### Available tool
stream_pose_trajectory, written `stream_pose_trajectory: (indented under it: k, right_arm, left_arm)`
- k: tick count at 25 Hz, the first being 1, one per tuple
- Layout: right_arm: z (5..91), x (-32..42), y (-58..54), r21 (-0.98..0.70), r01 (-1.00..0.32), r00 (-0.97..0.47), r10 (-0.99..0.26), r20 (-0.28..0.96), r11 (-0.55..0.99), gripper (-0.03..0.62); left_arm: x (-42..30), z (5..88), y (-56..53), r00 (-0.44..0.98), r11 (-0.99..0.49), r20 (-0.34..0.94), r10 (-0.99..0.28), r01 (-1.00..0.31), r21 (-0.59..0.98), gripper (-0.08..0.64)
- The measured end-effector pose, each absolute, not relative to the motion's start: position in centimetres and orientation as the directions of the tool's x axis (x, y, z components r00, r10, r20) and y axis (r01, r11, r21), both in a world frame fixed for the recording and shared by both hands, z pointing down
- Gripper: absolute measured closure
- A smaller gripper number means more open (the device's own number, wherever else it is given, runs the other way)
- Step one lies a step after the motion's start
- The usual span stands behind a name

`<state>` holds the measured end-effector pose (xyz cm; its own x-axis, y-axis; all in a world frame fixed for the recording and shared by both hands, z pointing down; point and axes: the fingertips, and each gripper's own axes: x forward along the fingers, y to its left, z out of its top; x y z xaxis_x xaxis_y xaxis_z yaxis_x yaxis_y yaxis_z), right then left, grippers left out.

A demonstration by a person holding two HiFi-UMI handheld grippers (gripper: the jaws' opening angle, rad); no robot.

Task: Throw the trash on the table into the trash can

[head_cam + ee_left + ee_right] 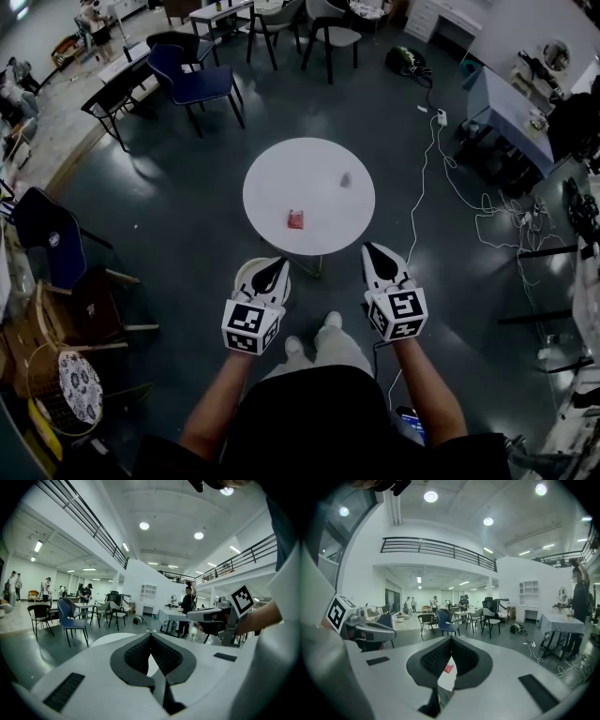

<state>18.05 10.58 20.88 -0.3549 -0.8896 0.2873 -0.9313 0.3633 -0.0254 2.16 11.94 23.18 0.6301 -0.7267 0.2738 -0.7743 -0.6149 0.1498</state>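
I'm looking down on a big open hall with a dark, glossy grey floor (178, 216), and in the middle of it sits my landmark, the round white table (272, 178). Beyond the table's far left side stands a blue padded chair on black legs (192, 80). To the table's right, white cables (427, 178) trail across the floor.

At the table's near edge, on the floor, there's the round white trash can (244, 274), partly covered in the head view by my left gripper (278, 262). My right gripper (367, 247) hangs level with it, also just short of the table's near edge, and the two are well apart. Both are clenched, black pads meeting at the tips, nothing caught in either.

On the tabletop, the trash: a small flat red wrapper (295, 219) lies toward the near side, pale print on its face. In the right gripper view it peeks through the gap below the closed tips (448, 668), lying on the table beyond them. Smaller again, a crumpled grey scrap (345, 178) sits toward the table's right, apart from the wrapper.
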Motion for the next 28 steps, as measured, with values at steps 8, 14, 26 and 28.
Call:
stream_pose_trajectory:
  k: [8,14,26,28]
  right_arm:
    - [22.6,18.1,7.2,-0.038,-0.919,-0.384,-0.869,0.312,0.392,0.575]
    - [24.3,18.9,4.0,-0.061,-0.907,-0.411,-0.845,0.342,0.416,0.575]
    - [30.2,20.0,-1.9,-0.118,-0.875,-0.473,-0.773,0.422,0.470,0.575]
    - [31.0,20.2,-2.7,-0.125,-0.872,-0.478,-0.765,0.432,0.474,0.575]
  left_arm:
    - [2.3,24.5,9.1,0.612,-0.573,0.292,-0.735,-0.791,0.216,0.552]
    - [3.4,26.0,6.1,0.591,-0.550,0.325,-0.738,-0.806,0.218,0.552]
    - [5.9,32.5,-0.3,0.531,-0.479,0.436,-0.727,-0.846,0.232,0.552]
    - [6.1,33.4,-1.1,0.522,-0.469,0.454,-0.722,-0.852,0.235,0.552]
